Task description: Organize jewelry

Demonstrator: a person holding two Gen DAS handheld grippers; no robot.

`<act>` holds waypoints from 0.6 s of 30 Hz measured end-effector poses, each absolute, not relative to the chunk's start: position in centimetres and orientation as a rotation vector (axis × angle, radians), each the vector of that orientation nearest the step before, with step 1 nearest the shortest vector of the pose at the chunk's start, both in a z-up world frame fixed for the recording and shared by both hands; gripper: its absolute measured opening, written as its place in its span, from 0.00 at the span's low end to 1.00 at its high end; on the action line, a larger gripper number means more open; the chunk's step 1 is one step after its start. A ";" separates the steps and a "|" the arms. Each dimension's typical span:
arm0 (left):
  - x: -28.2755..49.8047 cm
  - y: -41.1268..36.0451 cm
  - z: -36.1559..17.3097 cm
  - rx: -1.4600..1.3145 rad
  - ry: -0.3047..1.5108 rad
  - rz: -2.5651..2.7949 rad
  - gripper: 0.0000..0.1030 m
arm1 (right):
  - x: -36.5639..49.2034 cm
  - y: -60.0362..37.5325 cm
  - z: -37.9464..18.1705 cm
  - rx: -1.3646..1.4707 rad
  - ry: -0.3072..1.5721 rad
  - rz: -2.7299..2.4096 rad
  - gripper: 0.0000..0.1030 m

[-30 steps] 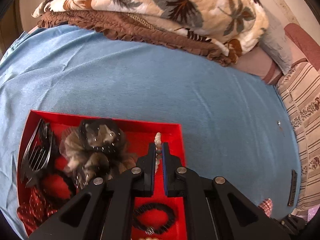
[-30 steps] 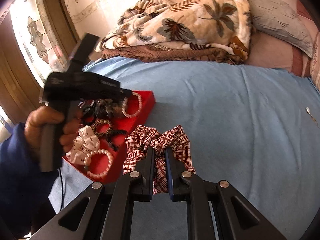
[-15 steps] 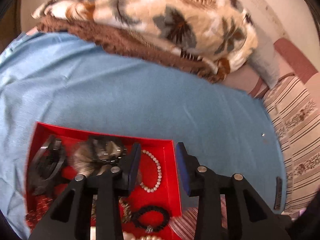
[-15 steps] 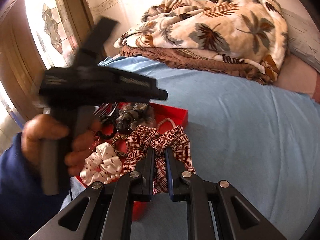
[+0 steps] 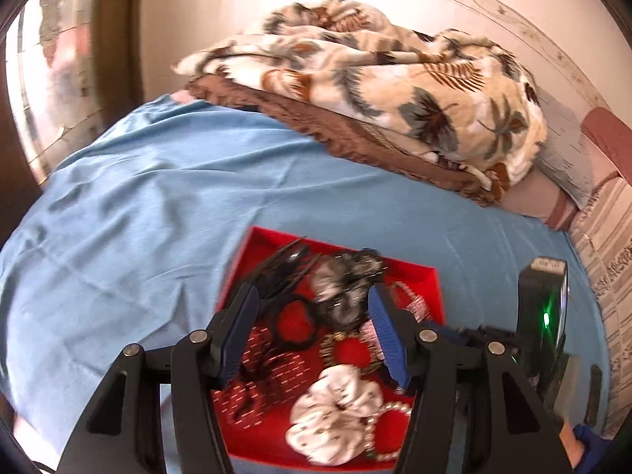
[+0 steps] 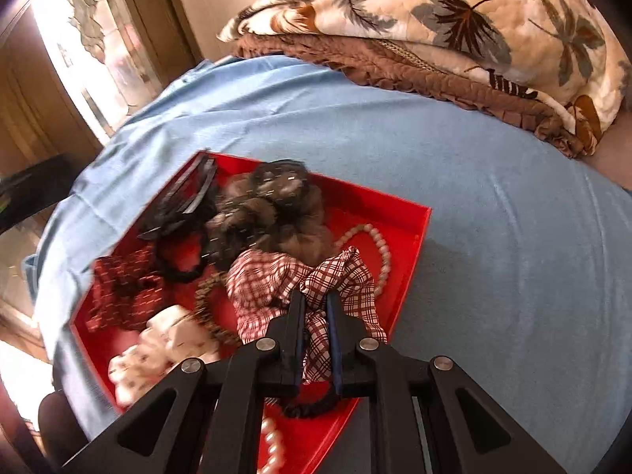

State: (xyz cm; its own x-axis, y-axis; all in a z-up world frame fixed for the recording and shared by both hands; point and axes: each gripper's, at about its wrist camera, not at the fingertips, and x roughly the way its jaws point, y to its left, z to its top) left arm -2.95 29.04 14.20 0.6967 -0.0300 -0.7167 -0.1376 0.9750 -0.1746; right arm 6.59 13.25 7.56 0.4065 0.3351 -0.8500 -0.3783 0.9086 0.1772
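A red tray [image 6: 410, 276] lies on the blue bedsheet, full of hair ties and beads; it also shows in the left wrist view [image 5: 430, 276]. My right gripper [image 6: 314, 304] is shut on a red-and-white checked scrunchie [image 6: 276, 276] and holds it over the tray's right part. My left gripper [image 5: 312, 300] is open and empty above the tray. In the tray lie a brown-grey scrunchie [image 6: 272, 205], a black claw clip [image 6: 189, 189], a dark red scrunchie [image 6: 126, 288], a white scrunchie [image 5: 335, 407] and a pearl bracelet [image 6: 379, 245].
A leaf-patterned blanket [image 5: 395, 75] on a brown quilt is heaped at the far side of the bed. A stained-glass window [image 6: 91, 43] is at the left. The right gripper's body with a green light [image 5: 545, 316] stands right of the tray.
My right gripper has carried the checked scrunchie from the sheet to over the tray. My left gripper let go of the pearl bracelet, opened wide and drew back above the tray.
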 end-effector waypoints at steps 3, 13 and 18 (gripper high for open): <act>-4.1 29.9 13.8 -0.238 0.788 0.088 0.55 | 7.4 13.4 7.1 -0.090 1.063 0.414 0.13; -6.8 30.5 14.0 -0.187 0.752 0.198 0.56 | 5.8 12.3 10.0 -0.083 0.990 0.398 0.50; -9.0 30.4 15.0 -0.159 0.720 0.246 0.56 | 3.5 10.7 12.0 -0.059 0.963 0.389 0.55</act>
State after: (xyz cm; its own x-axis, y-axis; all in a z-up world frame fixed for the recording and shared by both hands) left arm -9.01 30.44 15.01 0.7251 0.1670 -0.6681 -0.2760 0.9593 -0.0598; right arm 3.52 10.69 12.02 0.5078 0.2963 -0.8089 -0.3483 0.9295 0.1218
